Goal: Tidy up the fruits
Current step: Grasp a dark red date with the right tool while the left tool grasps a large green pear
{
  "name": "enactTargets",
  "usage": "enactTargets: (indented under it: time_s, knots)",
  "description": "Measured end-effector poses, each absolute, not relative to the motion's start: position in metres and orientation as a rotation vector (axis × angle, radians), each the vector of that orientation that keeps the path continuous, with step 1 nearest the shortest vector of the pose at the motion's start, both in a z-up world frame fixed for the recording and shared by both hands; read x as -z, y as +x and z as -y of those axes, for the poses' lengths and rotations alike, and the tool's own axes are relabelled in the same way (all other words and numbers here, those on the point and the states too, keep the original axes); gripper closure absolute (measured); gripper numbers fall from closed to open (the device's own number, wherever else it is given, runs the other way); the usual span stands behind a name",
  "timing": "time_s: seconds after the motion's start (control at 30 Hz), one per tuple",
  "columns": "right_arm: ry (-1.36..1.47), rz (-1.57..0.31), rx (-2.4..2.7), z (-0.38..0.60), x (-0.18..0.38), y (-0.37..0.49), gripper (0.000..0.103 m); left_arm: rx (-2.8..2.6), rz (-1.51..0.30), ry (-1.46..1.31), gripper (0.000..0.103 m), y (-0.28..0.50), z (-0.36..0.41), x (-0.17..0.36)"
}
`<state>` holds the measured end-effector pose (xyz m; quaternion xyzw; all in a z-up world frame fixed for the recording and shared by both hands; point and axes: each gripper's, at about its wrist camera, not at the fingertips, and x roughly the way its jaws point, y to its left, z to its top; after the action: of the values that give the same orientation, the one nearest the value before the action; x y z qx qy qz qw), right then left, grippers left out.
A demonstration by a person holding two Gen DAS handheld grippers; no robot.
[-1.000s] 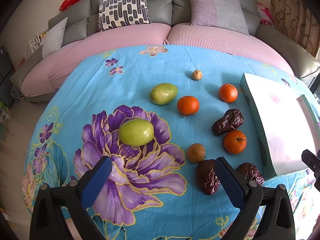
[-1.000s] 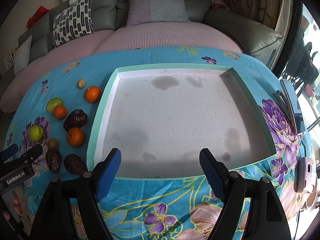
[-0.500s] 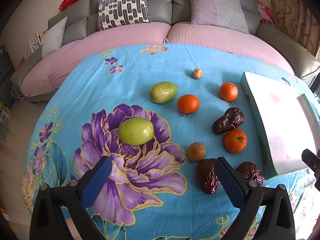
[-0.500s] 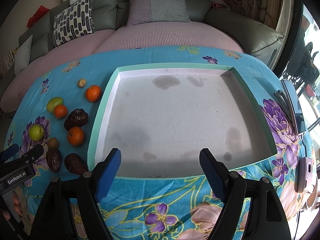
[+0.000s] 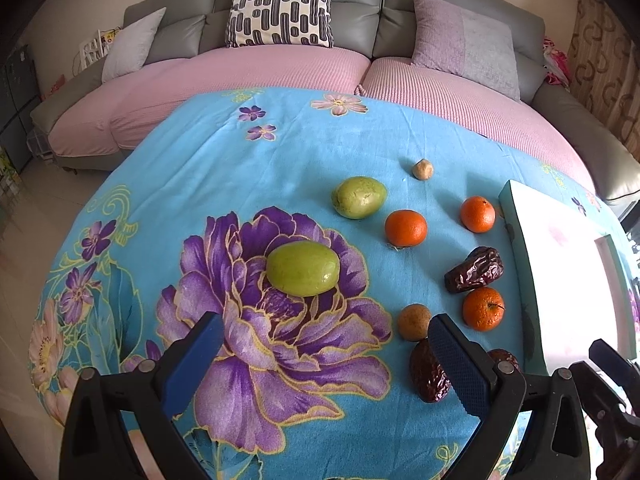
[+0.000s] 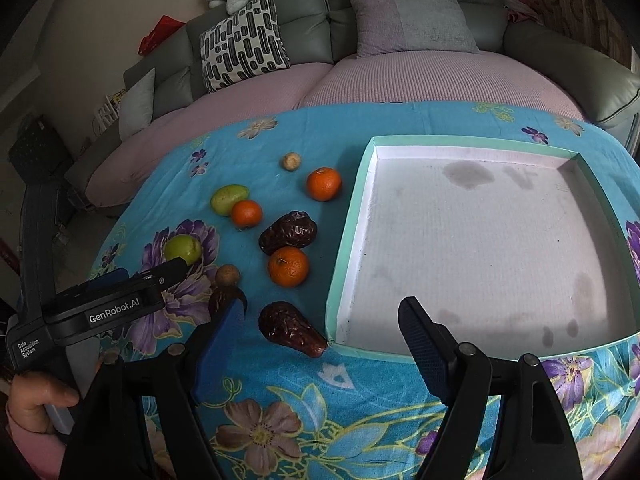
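Fruit lies loose on the blue floral cloth (image 5: 200, 184): two green fruits (image 5: 303, 267) (image 5: 359, 197), three oranges (image 5: 405, 228) (image 5: 477, 214) (image 5: 483, 308), three dark dates (image 5: 474, 270) (image 5: 429, 370) (image 6: 290, 330) and two small brown longans (image 5: 414, 322) (image 5: 423, 169). My left gripper (image 5: 324, 332) is open, just short of the nearer green fruit. My right gripper (image 6: 322, 312) is open over the near left corner of the mint-rimmed white tray (image 6: 348, 240), with a date just ahead of its left finger (image 6: 224, 332). The tray holds nothing.
A grey sofa with pink cushions (image 5: 280, 80) curves round the far side of the table. A patterned pillow (image 5: 282, 12) and a lilac one (image 5: 464, 44) lean on it. A hand (image 6: 32, 400) holds the left gripper's body (image 6: 120, 304) at the table's near left edge.
My right gripper has swung left, from facing the tray's middle to facing its left corner and the fruit. The left gripper has shifted only slightly. No fruit has moved.
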<state>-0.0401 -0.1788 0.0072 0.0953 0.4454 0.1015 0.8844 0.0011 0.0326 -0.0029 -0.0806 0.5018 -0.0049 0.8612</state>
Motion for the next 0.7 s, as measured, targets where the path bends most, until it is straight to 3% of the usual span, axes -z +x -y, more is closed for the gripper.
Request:
enactTargets:
  time_s: [0.17,0.4,0.7]
  knots:
    - [0.155,-0.963,-0.298,0.157,0.001,-0.037,0.046,-0.009,-1.02,-0.203,0.0,0.006,-0.042,0.006]
    - [0.026,-1.016,-0.36,0.126,0.017,-0.031,0.06,-0.017,-1.045,-0.229,0.0,0.009,-0.053,0.01]
    - [-0.1,-1.034,-0.288,0.12,0.032,-0.019,0.062,0.015,-1.044,-0.237,0.003,0.017,-0.054,0.01]
